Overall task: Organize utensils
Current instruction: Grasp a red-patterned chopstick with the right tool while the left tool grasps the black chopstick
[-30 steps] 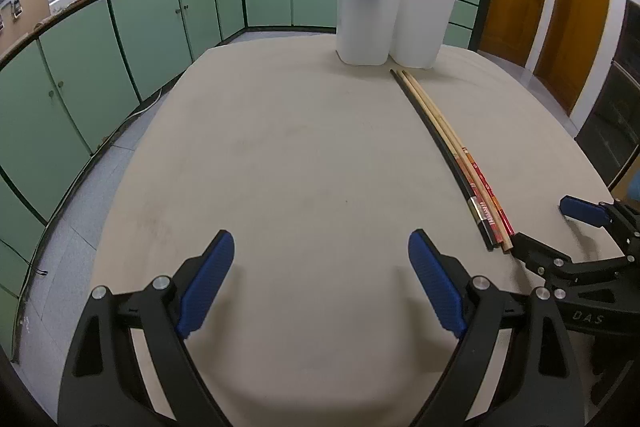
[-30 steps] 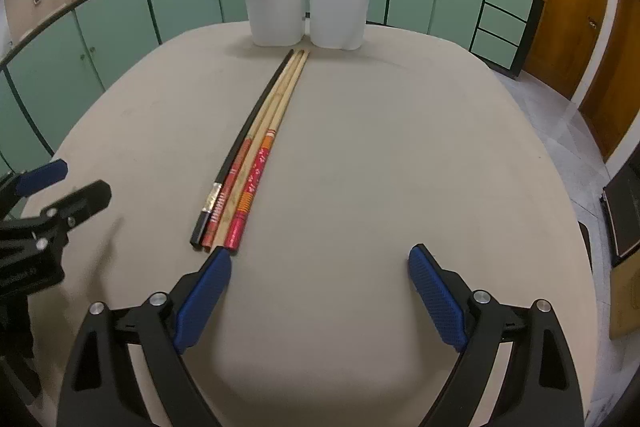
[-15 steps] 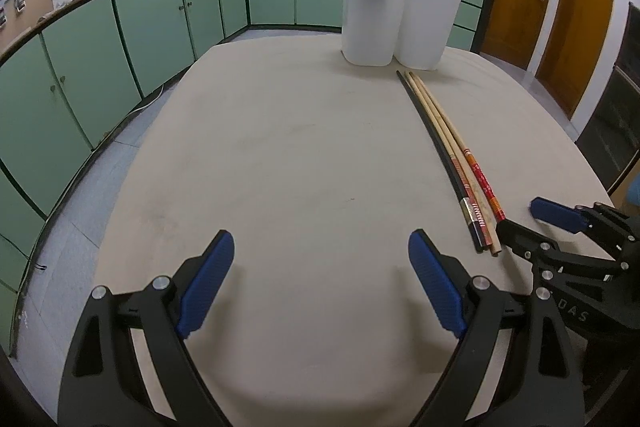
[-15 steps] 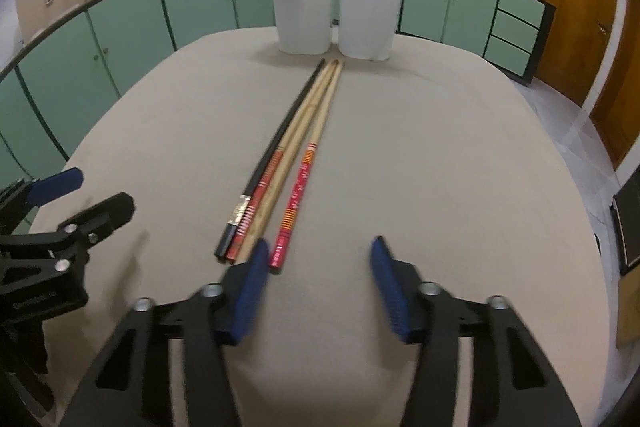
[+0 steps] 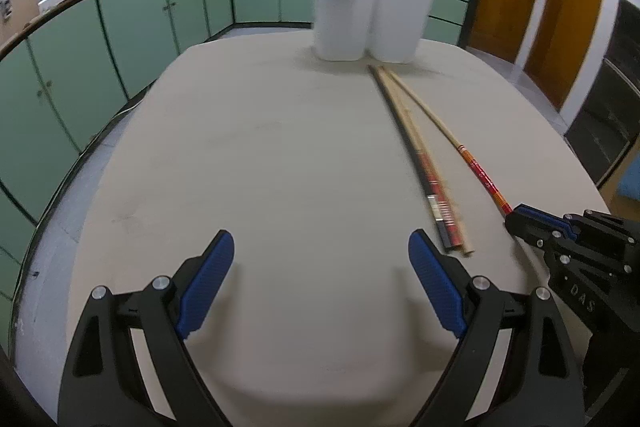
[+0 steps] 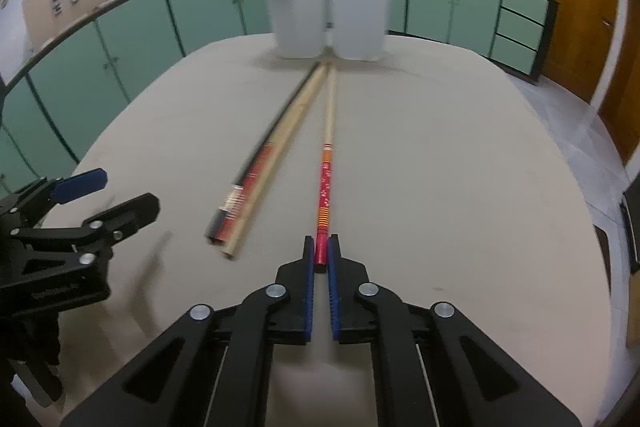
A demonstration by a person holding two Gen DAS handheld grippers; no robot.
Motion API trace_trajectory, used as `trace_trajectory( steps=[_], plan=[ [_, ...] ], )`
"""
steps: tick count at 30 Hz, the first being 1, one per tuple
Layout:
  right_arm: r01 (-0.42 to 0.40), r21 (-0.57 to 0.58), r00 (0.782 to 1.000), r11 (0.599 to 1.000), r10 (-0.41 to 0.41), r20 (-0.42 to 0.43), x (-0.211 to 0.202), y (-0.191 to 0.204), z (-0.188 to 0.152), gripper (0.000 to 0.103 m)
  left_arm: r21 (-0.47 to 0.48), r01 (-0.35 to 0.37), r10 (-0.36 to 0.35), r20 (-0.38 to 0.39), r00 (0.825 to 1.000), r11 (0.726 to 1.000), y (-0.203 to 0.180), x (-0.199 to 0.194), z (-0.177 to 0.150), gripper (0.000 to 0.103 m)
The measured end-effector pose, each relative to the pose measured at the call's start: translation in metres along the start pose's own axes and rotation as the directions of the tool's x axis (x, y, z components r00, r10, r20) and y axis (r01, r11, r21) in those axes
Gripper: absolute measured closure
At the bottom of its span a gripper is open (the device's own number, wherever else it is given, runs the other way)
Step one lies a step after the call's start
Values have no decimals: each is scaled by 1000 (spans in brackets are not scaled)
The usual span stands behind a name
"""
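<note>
Two white holders (image 6: 328, 19) stand touching at the table's (image 6: 440, 167) twelve o'clock edge. Right gripper (image 6: 321, 259), fingers pressed together, pinches the red end of a red-patterned chopstick (image 6: 326, 167), which runs toward twelve o'clock. Three more chopsticks (image 6: 260, 171) (one black, one red-banded, one plain wood) lie bundled at its ten o'clock. Left gripper (image 5: 320, 283), fingers spread wide, hovers over bare table, holding nothing.

Red-ended chopstick (image 6: 325, 183) angled off three bundled chopsticks (image 6: 260, 175)
</note>
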State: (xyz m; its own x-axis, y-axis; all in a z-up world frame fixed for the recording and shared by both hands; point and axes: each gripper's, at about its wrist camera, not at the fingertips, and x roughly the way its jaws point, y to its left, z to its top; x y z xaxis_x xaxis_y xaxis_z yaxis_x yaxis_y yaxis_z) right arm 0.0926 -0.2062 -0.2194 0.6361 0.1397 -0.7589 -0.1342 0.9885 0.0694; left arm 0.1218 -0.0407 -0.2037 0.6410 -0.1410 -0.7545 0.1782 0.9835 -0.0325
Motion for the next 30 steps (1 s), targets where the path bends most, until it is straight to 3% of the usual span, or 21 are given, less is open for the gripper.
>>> trace_trajectory(
  steps=[6,12,17,22,30],
  plan=[
    [21,39,1000,999,-21,1,-2,-25,-3,97,37,31,-31,-8,999,999,-27,7,1,17],
    [20,39,1000,999,-20,4,-2,-27,-3,97,58,8,-5,-41,999,998,-38,18,1,17],
    [12,45,1000,999,-13,4,-2,-29,-3,97,32,7,-5,-64,998,999,-35,24,1,15],
    [9,48,1000,999,-9,4,-2,-30,-2,97,0,-59,59,-61,996,998,-23,21,2,15],
    [-7,60,1000,998,7,3,-1,-30,-2,96,-11,-34,33,-76,997,999,-20,21,2,20]
  ],
)
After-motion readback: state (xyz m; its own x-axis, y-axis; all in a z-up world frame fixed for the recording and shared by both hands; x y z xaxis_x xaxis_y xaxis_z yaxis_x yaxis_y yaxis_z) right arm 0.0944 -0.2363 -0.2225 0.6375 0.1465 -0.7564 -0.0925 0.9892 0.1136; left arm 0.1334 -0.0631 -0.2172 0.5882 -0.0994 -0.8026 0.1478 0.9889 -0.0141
